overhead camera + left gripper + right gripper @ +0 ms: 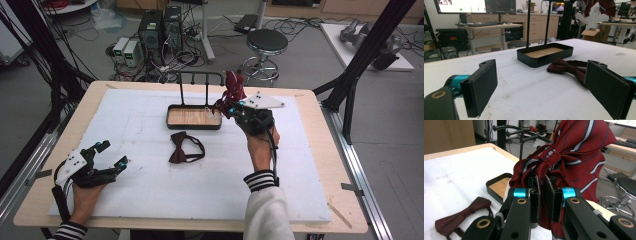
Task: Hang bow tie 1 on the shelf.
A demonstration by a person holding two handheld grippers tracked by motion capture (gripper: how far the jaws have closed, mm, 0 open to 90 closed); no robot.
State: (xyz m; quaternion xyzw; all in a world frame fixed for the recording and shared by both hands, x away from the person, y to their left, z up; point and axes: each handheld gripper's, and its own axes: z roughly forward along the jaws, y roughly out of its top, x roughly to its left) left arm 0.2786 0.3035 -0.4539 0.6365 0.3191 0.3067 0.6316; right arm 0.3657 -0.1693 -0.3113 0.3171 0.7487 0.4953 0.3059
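Two bow ties are in play: a plain dark maroon fabric one (pixel 186 148) lying flat on the white worktop (pixel 150 190) just in front of one black tray with a wooden floor (pixel 192 117), and a glossy red one with white and navy stripes (pixel 571 157). The right tongs (pixel 543 195) are clamped nearly closed on the striped tie, holding it above the tray's right end beside the black rack (pixel 201 79). The left tongs (pixel 541 85) rest wide apart at the worktop's near left, holding nothing.
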